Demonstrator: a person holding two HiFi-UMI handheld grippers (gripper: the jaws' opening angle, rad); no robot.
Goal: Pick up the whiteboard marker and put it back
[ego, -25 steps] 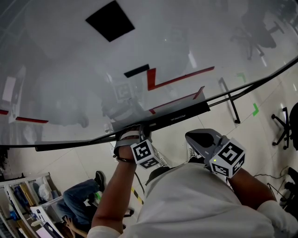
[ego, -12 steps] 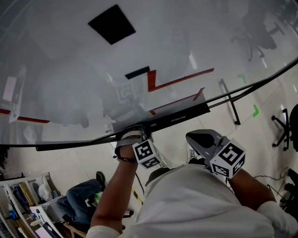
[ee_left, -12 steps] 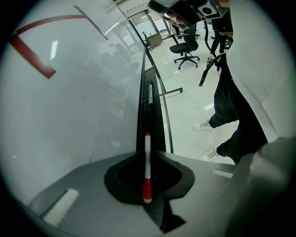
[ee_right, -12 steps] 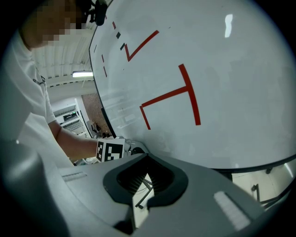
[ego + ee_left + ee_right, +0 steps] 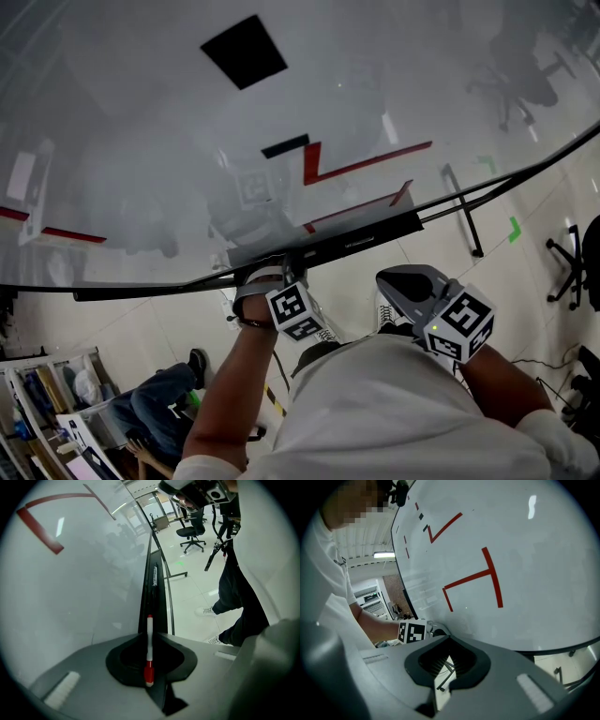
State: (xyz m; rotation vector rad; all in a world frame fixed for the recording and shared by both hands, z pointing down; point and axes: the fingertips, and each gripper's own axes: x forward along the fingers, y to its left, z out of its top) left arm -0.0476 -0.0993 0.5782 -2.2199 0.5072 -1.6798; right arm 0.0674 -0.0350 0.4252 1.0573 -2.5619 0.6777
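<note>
The left gripper [image 5: 277, 266] sits at the whiteboard's [image 5: 131, 131] black tray [image 5: 361, 237], jaws pinching the whiteboard marker [image 5: 149, 641], whose red cap points back from the tray. The right gripper [image 5: 398, 278] hangs below the tray, jaws slightly parted and empty. Red lines [image 5: 361, 161] and a black square [image 5: 244, 52] lie above the tray; an office chair [image 5: 572, 258] stands right of it

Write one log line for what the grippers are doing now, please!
left gripper: shut on whiteboard marker, lined up along tray | right gripper: empty, jaws slightly apart | put-back: not yet done
</note>
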